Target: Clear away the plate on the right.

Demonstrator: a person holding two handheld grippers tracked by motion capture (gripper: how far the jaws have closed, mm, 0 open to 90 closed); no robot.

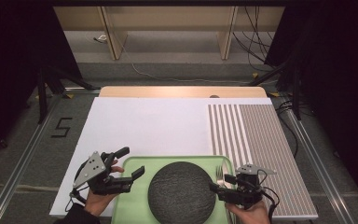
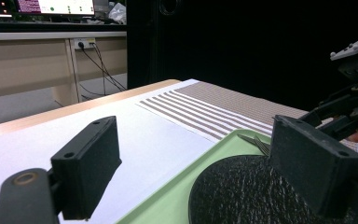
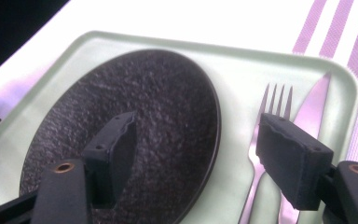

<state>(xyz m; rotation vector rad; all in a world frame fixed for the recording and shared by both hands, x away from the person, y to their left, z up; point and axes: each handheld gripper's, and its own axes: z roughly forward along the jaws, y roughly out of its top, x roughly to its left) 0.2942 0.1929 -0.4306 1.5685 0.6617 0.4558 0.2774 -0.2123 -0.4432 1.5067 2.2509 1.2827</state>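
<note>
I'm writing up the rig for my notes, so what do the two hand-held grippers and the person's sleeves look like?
Both are black, angular frames. The left hand-held gripper carries a grey three-cornered plate with small holes; the right hand-held gripper has one too, plus a black cable looping behind it. Their pads are chunky black blocks with screw holes and brass-coloured pivot rings. A dark sleeve shows at the left wrist.
</note>
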